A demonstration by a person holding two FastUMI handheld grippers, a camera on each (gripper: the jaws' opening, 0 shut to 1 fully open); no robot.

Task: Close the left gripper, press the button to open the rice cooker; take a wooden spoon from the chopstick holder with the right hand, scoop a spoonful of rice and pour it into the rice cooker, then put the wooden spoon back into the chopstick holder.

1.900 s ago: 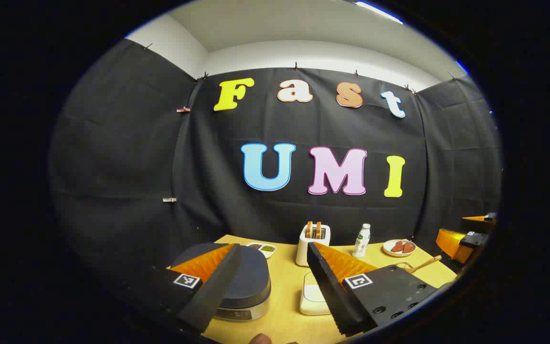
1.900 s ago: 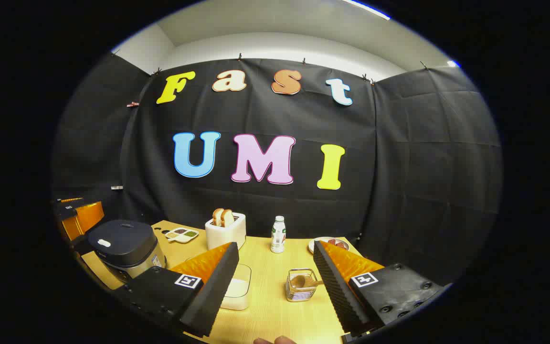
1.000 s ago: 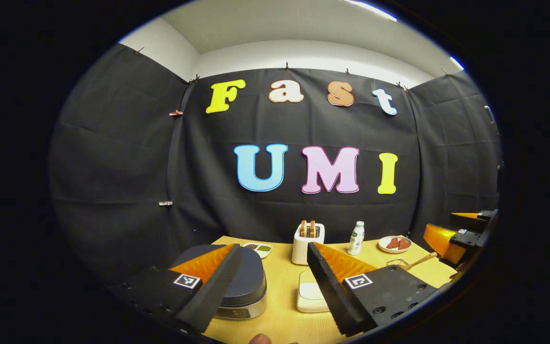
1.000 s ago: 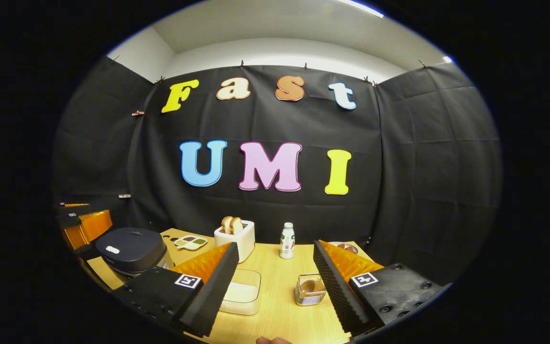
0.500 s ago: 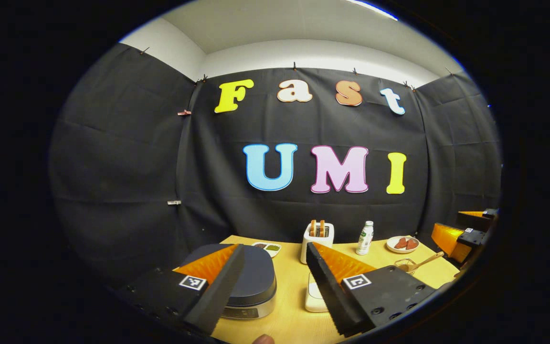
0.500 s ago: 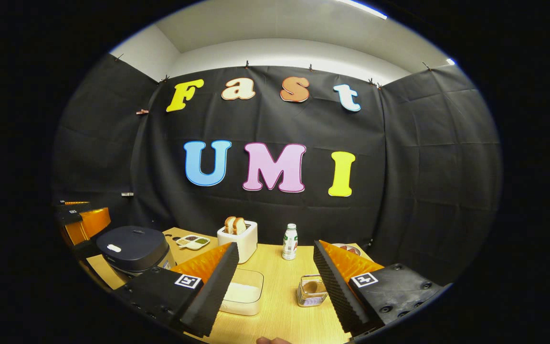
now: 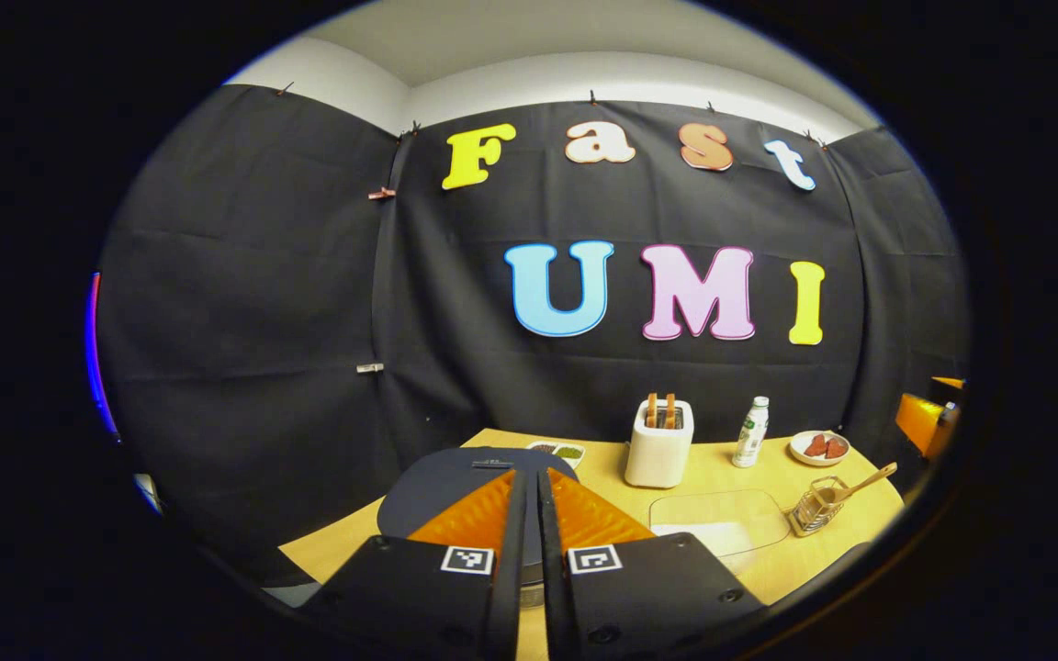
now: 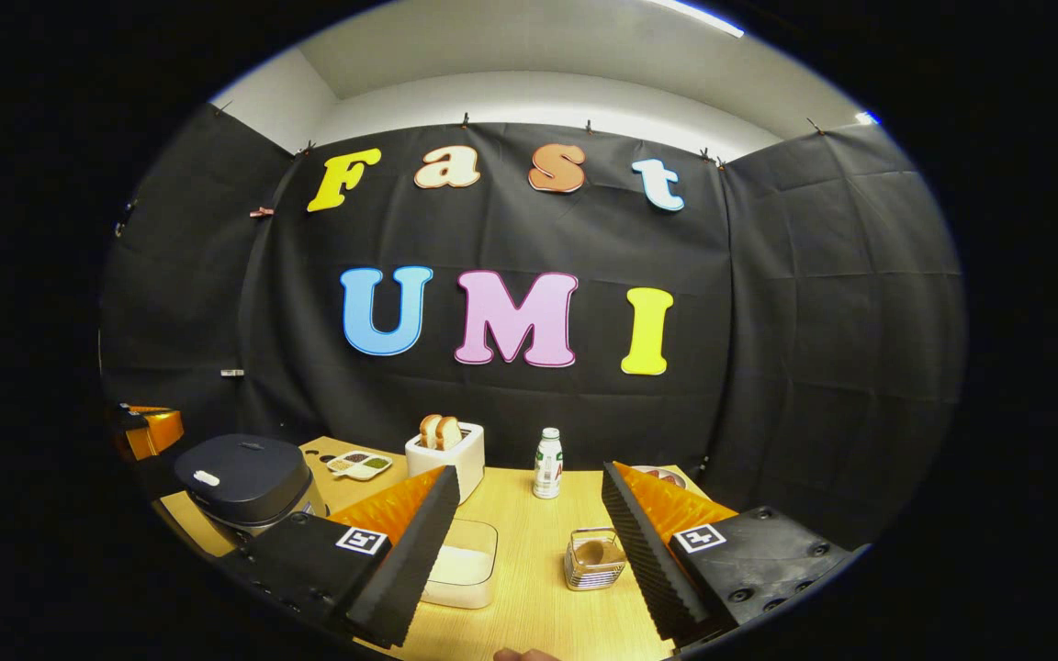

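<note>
Wooden surface (image 8: 529,514) in a black-curtained booth, rice cooker (image 7: 455,487) lid down.
Left claw (image 7: 529,514), fingers together, points at the cooker just ahead; right claw (image 8: 529,532), fingers apart, faces the spoon holder (image 8: 594,560).

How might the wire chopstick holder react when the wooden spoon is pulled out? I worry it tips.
The chopstick holder looks like light, open wire, so it could slide. The wooden spoon leans out sideways, so an angled pull may tip it.

Left gripper (image 7: 529,487) jaws now together.
</note>
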